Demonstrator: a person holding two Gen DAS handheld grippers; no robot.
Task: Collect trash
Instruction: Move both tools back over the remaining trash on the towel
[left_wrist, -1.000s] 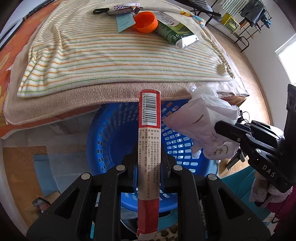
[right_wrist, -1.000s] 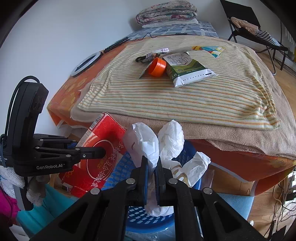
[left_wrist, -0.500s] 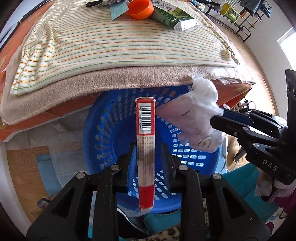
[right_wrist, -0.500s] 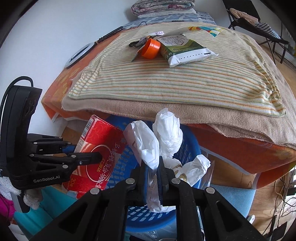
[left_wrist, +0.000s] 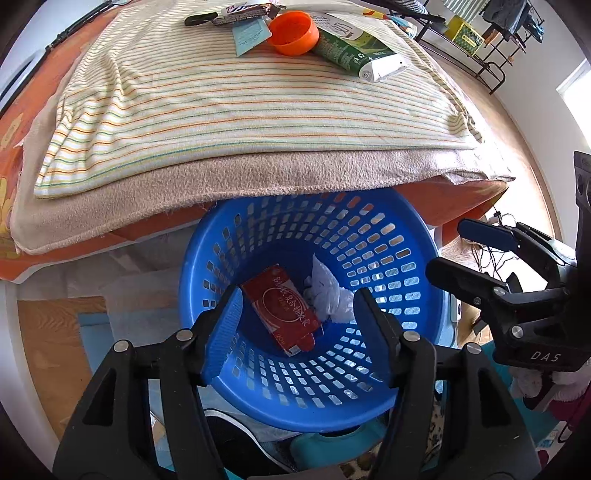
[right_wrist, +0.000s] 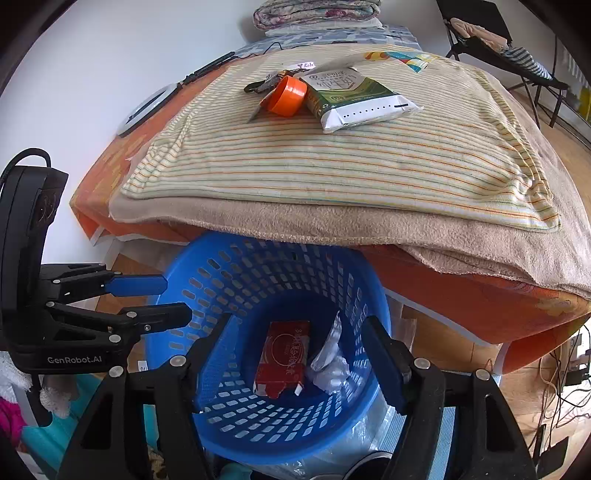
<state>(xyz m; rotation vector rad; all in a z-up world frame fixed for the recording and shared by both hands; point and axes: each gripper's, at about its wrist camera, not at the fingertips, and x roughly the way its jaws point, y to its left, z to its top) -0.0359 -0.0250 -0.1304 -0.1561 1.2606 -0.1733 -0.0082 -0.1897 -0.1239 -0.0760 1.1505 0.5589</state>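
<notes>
A blue perforated basket (left_wrist: 388, 236) (right_wrist: 295, 254) stands on the floor under the bed's edge. Inside lie a red box (left_wrist: 282, 310) (right_wrist: 284, 356) and a crumpled white plastic bag (left_wrist: 327, 291) (right_wrist: 332, 362). My left gripper (left_wrist: 297, 295) is open and empty above the basket; it also shows in the right wrist view (right_wrist: 173, 299). My right gripper (right_wrist: 297, 328) is open and empty above the basket; it also shows in the left wrist view (left_wrist: 450, 251). On the bed lie an orange cap (left_wrist: 293, 31) (right_wrist: 288, 96), a green and white packet (left_wrist: 354, 53) (right_wrist: 351, 99), a blue card (left_wrist: 251, 35) and a dark wrapper (left_wrist: 243, 13).
The bed has a striped sheet (left_wrist: 240, 110) over a beige blanket (left_wrist: 258, 181). A folded quilt (right_wrist: 317, 13) lies at the far end, a chair (right_wrist: 491, 40) at the right. A rack (left_wrist: 480, 44) stands beyond the bed. Cables (right_wrist: 561, 369) lie on the wooden floor.
Both grippers have opened. The red box and the white bag have dropped from them into the blue basket.
</notes>
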